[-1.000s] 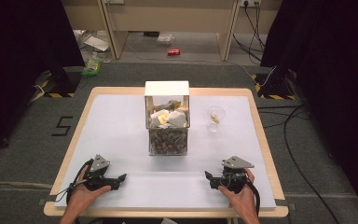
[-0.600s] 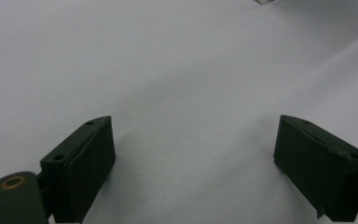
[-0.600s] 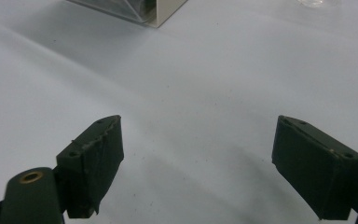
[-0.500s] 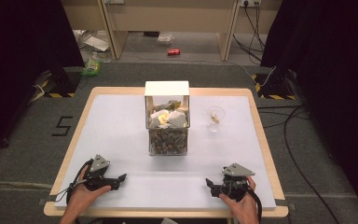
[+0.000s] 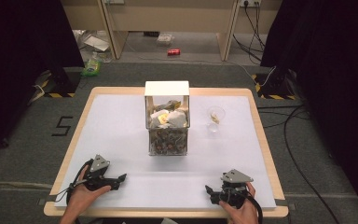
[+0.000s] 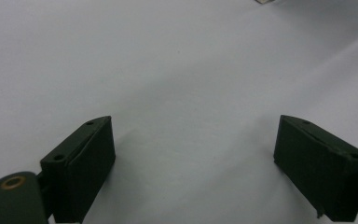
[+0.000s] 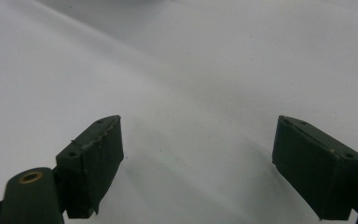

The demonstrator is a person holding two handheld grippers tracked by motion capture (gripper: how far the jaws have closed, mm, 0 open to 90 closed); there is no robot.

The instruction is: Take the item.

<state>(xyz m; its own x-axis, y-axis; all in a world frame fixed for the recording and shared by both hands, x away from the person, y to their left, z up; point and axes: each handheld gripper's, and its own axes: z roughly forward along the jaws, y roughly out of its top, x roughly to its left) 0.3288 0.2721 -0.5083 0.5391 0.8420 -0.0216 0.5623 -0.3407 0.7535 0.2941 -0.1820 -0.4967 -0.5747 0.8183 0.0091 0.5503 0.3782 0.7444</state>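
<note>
My left gripper (image 5: 120, 180) rests on the white table (image 5: 116, 126) near its front left, held by a hand, its jaws pointing right. In the left gripper view its jaws stand wide apart (image 6: 193, 140) over bare white surface, holding nothing. At the front right my right gripper (image 5: 209, 192) lies by the table's near edge, jaws pointing left. They are open and hold nothing (image 7: 198, 140). A clear box (image 5: 168, 135) with a white raised lid (image 5: 166, 88) stands mid-table, holding crumpled paper and brownish scraps.
A small clear cup (image 5: 215, 115) with something yellowish in it sits right of the box. The wooden table rim (image 5: 261, 135) frames the white sheet. Beyond the table, cables (image 5: 303, 140), a red can (image 5: 173, 52) and litter lie on the grey floor.
My right gripper has slid toward the near edge of the table. The left gripper, box and cup have not moved.
</note>
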